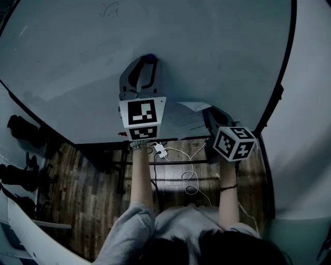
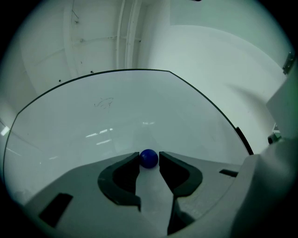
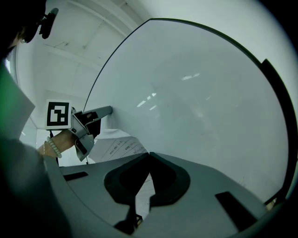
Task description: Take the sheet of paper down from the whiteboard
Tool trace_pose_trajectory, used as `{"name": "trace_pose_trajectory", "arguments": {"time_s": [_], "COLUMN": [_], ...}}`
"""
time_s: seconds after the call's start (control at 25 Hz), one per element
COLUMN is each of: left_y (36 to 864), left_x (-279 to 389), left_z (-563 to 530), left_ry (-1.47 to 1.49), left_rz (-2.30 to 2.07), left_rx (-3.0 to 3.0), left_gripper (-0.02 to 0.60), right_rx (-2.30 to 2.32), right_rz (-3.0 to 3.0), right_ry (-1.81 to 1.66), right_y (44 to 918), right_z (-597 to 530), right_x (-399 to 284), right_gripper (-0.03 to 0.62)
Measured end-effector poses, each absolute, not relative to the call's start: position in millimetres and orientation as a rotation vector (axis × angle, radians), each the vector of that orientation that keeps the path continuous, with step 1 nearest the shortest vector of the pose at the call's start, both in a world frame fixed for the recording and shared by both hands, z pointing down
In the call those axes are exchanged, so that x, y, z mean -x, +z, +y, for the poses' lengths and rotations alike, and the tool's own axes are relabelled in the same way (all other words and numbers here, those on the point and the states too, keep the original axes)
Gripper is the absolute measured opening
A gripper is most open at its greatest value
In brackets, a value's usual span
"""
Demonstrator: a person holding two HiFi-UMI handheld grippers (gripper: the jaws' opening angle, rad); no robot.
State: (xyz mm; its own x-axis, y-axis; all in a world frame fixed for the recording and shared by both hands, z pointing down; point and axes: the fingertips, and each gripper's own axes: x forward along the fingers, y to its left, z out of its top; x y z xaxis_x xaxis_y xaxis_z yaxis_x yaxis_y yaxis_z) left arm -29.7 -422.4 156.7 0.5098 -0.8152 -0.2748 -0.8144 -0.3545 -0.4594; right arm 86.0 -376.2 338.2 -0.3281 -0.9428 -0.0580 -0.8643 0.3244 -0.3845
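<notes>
The whiteboard (image 1: 217,52) fills the upper head view. My left gripper (image 1: 149,62) points at it and is shut on a small round blue magnet (image 2: 149,159), which sits against the board between the jaw tips. The sheet of paper (image 1: 183,121), white with printed lines, hangs near the board's lower edge between the two grippers. My right gripper (image 3: 149,154) is shut on the sheet's right edge, and in the right gripper view the paper (image 3: 114,148) runs left from the jaws toward the left gripper (image 3: 88,122). In the head view the right gripper's tips are hidden behind its marker cube (image 1: 235,143).
A black frame (image 1: 279,77) edges the board, with a faint scribble (image 1: 110,9) near its top. Below are the wooden floor (image 1: 93,196), white cables (image 1: 191,178) and the board's dark stand bar (image 1: 170,163). Dark objects (image 1: 23,129) lie at the left.
</notes>
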Motion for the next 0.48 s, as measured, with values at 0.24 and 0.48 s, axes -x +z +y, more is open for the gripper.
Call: {"name": "trace_pose_trajectory", "arguments": {"time_s": [0.24, 0.48], "left_y": [157.3, 180.7], "left_x": [36.7, 42.3], "left_z": [-411.4, -404.6], "left_ry": [0.063, 0.069], "left_rz": [1.344, 1.371], "left_rx": [2.236, 2.310], "left_gripper": [0.115, 0.114], "right_rx": [1.628, 1.615], "right_rz": [2.335, 2.359], "right_ry": [-0.381, -0.344], "right_y": [337.6, 337.2], "right_z": [-368.5, -361.4], "right_x": [-91.9, -94.2], "right_gripper": [0.000, 0.000]}}
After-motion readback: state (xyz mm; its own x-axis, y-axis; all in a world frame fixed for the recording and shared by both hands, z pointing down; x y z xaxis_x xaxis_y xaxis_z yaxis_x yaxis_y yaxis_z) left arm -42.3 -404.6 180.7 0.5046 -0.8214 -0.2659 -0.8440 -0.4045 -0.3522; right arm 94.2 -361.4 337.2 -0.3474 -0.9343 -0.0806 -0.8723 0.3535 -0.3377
